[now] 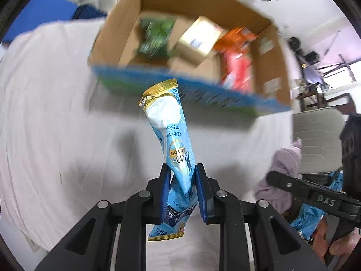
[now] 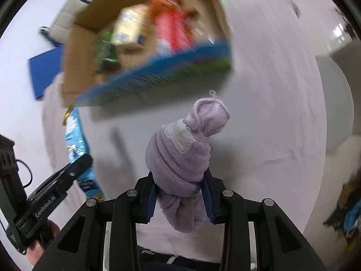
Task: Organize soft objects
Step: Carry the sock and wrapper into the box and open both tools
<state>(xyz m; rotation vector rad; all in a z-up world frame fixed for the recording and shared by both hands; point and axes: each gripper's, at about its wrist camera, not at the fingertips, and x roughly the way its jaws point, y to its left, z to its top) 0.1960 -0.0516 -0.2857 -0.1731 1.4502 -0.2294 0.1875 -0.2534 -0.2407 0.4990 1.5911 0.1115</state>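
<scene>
My left gripper (image 1: 182,174) is shut on a light blue snack packet (image 1: 171,131) with a gold top, held upright above the white-covered table (image 1: 56,124). My right gripper (image 2: 180,179) is shut on a rolled lilac sock bundle (image 2: 180,153). An open cardboard box (image 1: 158,2) with a blue and green front edge stands ahead in both views; it also shows in the right wrist view (image 2: 74,43). It holds a green packet (image 1: 155,38), a tan carton (image 1: 199,40) and an orange-red packet (image 1: 237,65). The sock bundle (image 1: 284,164) and the right gripper show at the right of the left wrist view. The packet (image 2: 76,140) shows at the left of the right wrist view.
A blue mat (image 2: 45,72) lies on the floor beyond the box. A grey chair (image 1: 315,135) stands at the right of the table. More blue packets (image 1: 309,219) lie low at the right. Chairs and stands crowd the far right background.
</scene>
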